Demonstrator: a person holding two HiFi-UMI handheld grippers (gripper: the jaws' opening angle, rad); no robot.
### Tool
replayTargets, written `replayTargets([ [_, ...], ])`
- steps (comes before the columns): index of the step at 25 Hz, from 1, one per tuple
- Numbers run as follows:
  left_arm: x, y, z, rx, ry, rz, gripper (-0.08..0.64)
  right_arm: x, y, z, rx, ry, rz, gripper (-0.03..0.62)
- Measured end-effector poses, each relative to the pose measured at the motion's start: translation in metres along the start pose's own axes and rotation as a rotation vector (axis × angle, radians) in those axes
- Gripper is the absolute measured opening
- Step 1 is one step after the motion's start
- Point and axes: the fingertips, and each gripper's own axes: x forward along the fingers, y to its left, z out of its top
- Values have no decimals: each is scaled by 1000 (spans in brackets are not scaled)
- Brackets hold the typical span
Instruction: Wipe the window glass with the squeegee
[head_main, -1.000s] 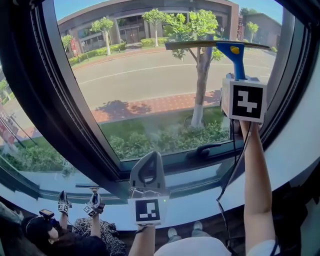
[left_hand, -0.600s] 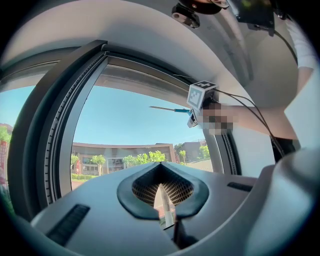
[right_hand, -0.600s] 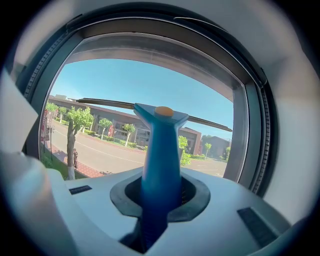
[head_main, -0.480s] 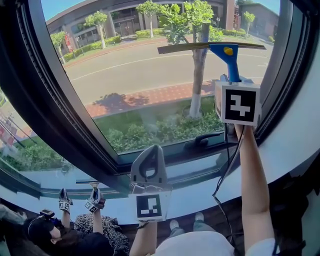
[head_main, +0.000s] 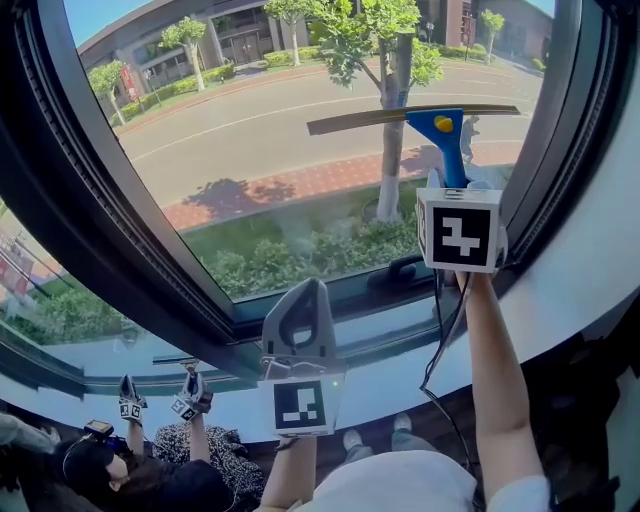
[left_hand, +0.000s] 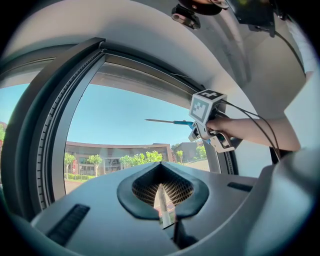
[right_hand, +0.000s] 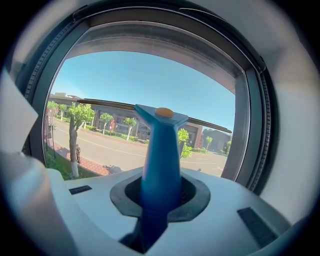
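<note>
The squeegee has a blue handle (head_main: 446, 140) and a long dark blade (head_main: 400, 117) that lies across the window glass (head_main: 280, 170), its left end slightly lower. My right gripper (head_main: 453, 188) is raised in front of the pane, shut on the blue handle (right_hand: 161, 160), which stands up between its jaws; the blade (right_hand: 107, 104) crosses the glass (right_hand: 150, 80) beyond. My left gripper (head_main: 298, 330) hangs lower, near the sill, shut with nothing held (left_hand: 162, 200). In the left gripper view, the squeegee (left_hand: 167, 121) shows up to the right.
A dark window frame (head_main: 120, 230) curves round the pane, with a black window handle (head_main: 405, 268) on its bottom rail. A white sill (head_main: 400, 345) runs below. A figure holding two small grippers (head_main: 155, 405) shows at lower left, perhaps a reflection.
My right gripper has drawn the squeegee down the glass, closer to the bottom rail, with the blade's left end dropping a little. The left gripper has stayed where it was.
</note>
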Motion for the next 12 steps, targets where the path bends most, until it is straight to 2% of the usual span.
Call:
replayTargets([
  [12,0,-4,-9,-1,16,7,-8,6,22,-70,-41,78,12,69],
])
